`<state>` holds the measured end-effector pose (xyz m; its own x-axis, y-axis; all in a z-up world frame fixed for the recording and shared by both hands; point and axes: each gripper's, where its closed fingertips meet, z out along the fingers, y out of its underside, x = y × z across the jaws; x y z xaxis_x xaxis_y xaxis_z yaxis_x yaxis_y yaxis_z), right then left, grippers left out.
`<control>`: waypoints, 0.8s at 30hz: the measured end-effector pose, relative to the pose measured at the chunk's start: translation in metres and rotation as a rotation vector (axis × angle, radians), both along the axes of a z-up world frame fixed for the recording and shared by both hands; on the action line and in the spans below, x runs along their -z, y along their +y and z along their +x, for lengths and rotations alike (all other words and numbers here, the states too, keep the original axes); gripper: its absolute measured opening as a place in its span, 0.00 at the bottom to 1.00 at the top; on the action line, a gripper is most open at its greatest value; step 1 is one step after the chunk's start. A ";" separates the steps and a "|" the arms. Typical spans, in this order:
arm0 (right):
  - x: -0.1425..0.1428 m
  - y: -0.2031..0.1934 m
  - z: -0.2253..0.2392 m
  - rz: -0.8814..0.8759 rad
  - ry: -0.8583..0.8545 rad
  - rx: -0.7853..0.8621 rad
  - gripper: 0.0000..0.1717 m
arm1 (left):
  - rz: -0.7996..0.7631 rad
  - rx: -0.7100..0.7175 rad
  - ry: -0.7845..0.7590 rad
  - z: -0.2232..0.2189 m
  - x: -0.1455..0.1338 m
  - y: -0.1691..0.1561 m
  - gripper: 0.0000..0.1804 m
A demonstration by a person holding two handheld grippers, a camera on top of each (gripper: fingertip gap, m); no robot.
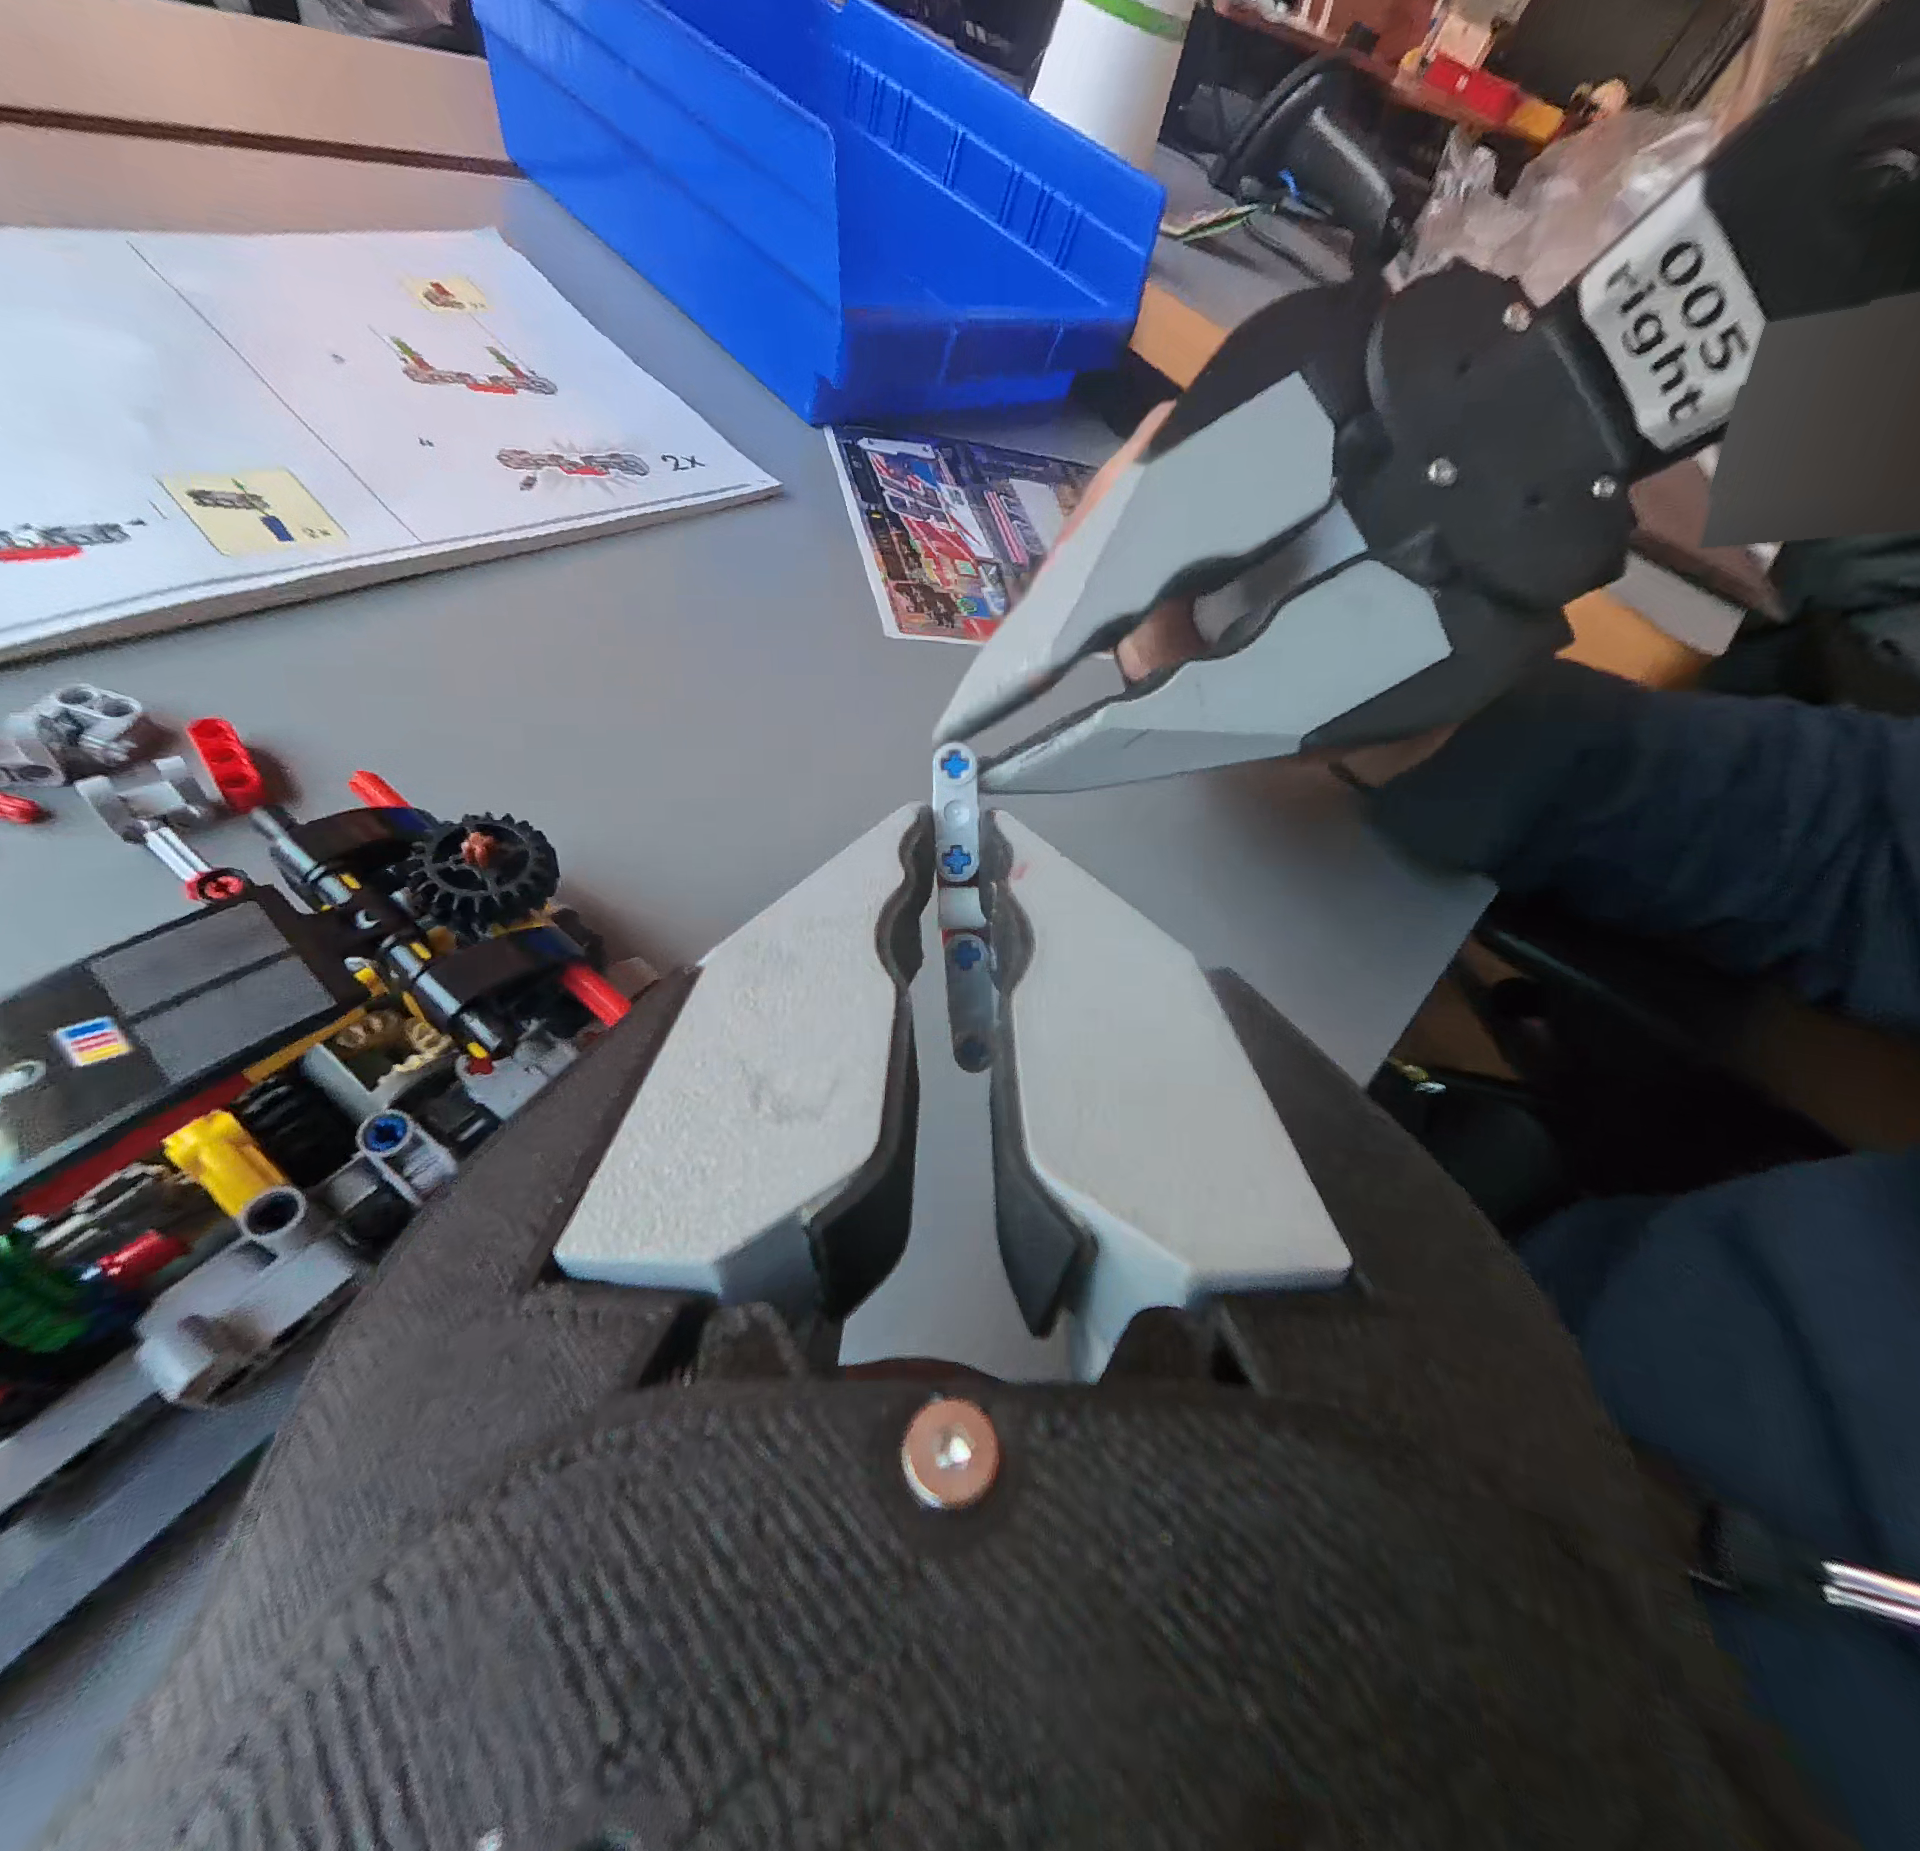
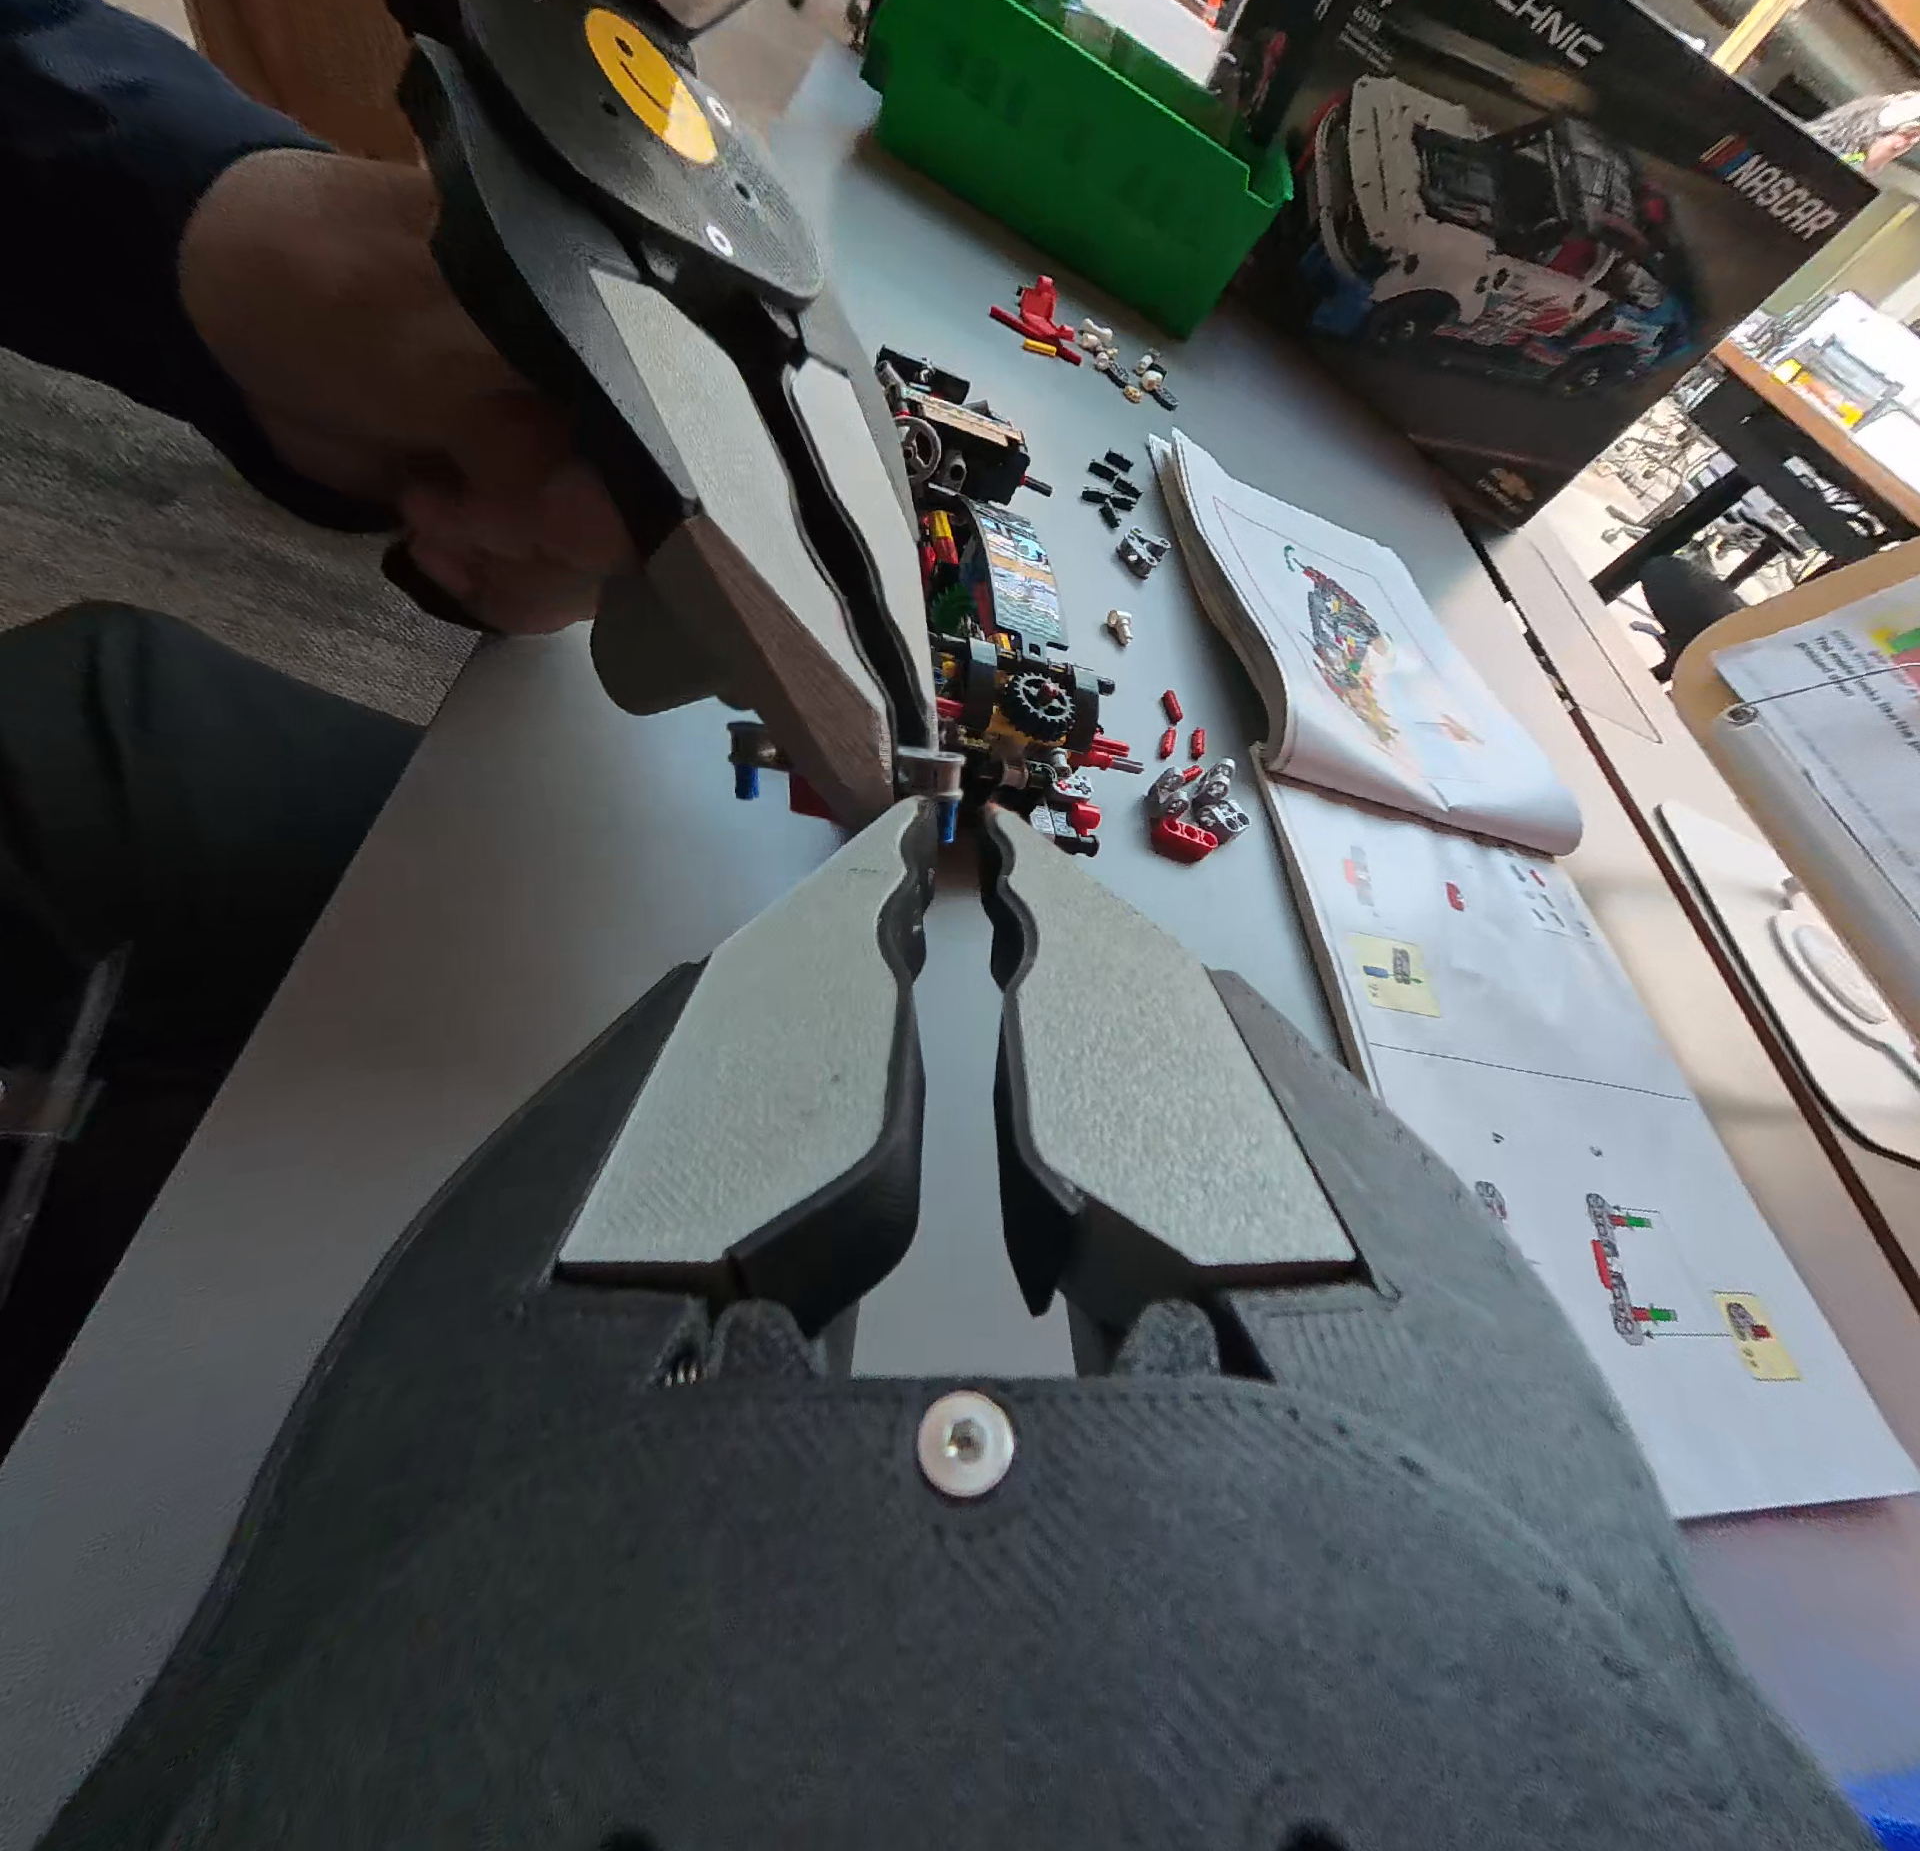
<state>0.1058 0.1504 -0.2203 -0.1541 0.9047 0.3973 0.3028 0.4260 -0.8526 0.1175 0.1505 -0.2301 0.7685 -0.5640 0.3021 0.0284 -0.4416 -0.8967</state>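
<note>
A grey table [image 1: 665,658] stood in a cluttered workshop, with desks and chairs dim behind it. In the left wrist view, at nine o'clock, a half-built toy car chassis [image 1: 312,1012] in black, yellow and red lay on the table, a black gear [image 1: 480,871] standing on it and loose grey and red connectors [image 1: 125,752] beside it. At ten o'clock an open instruction booklet [image 1: 343,419] lay flat, and at twelve o'clock a blue bin [image 1: 831,191] sat beyond it, with a colourful leaflet [image 1: 945,534] just past its near corner. At the centre the left gripper [image 1: 954,866] was closed on a thin grey beam with blue cross pins [image 1: 956,814], whose top end stuck out above the fingertips. At two o'clock the right gripper [image 1: 971,762] reached in from the side, its tips set about the top blue pin; whether they pressed on it could not be told. In the right wrist view the left gripper [image 2: 914,762] came down from eleven o'clock, the beam's end [image 2: 930,767] poking out just above the right gripper [image 2: 956,830], whose tips stood slightly apart around a blue pin [image 2: 948,819]. Further right lay the chassis [image 2: 1023,700], then the booklet [image 2: 1382,679], with a green bin [image 2: 1060,139] at twelve o'clock and a boxed car kit [image 2: 1538,191] at one o'clock.
</note>
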 end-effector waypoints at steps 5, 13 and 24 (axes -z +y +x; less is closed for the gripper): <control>0.006 0.000 0.001 0.072 -0.033 0.008 0.00 | -0.077 0.015 -0.106 0.003 0.002 0.000 0.03; 0.006 0.001 0.002 0.107 -0.057 0.039 0.00 | -0.100 0.058 -0.156 0.005 0.000 -0.004 0.05; 0.014 0.001 -0.001 0.044 -0.121 0.079 0.00 | 0.081 -0.057 0.085 -0.004 -0.002 -0.001 0.03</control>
